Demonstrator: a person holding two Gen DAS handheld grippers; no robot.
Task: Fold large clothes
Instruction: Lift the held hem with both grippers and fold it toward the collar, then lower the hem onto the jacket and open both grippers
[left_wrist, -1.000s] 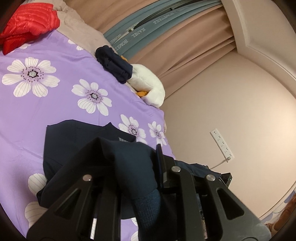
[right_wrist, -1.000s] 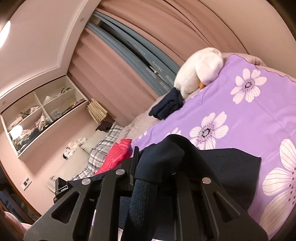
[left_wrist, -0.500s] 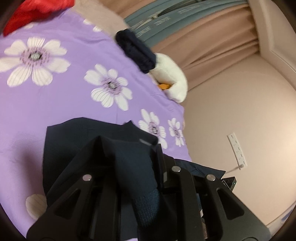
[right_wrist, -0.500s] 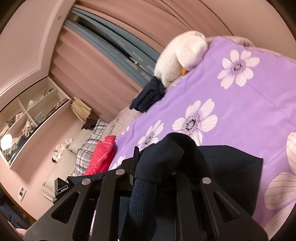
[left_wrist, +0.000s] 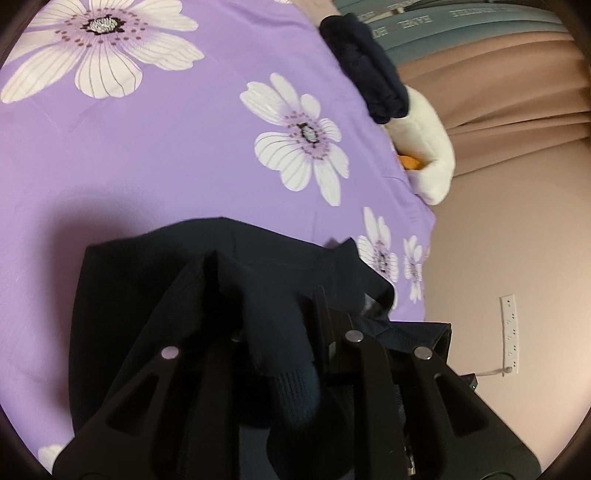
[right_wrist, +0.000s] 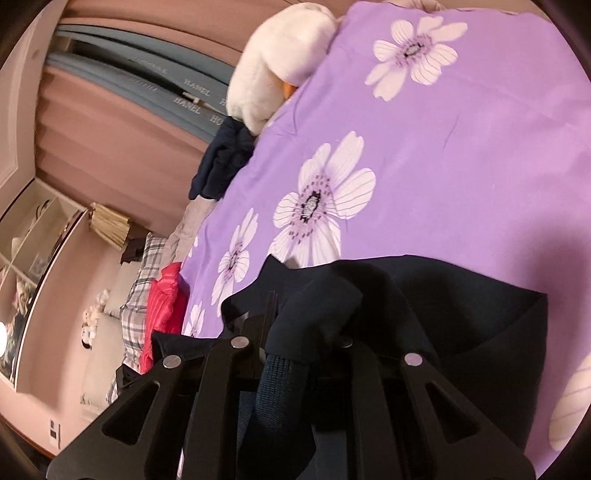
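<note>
A: Status?
B: My left gripper (left_wrist: 273, 314) and right gripper (right_wrist: 314, 325) each pinch 1 ribbed edge of the navy garment (left_wrist: 155, 280). The rest lies ahead on the bed (left_wrist: 166, 147), edge strung between both.

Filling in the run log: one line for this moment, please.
left gripper: shut on navy garment | right gripper: shut on navy garment | garment partly on purple floral bedspread

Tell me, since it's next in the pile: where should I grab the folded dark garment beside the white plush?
Grip the folded dark garment at its rounded fold edge facing the open purple bedspread, coming from the bed side. The white plush and curtain block the other sides.
</note>
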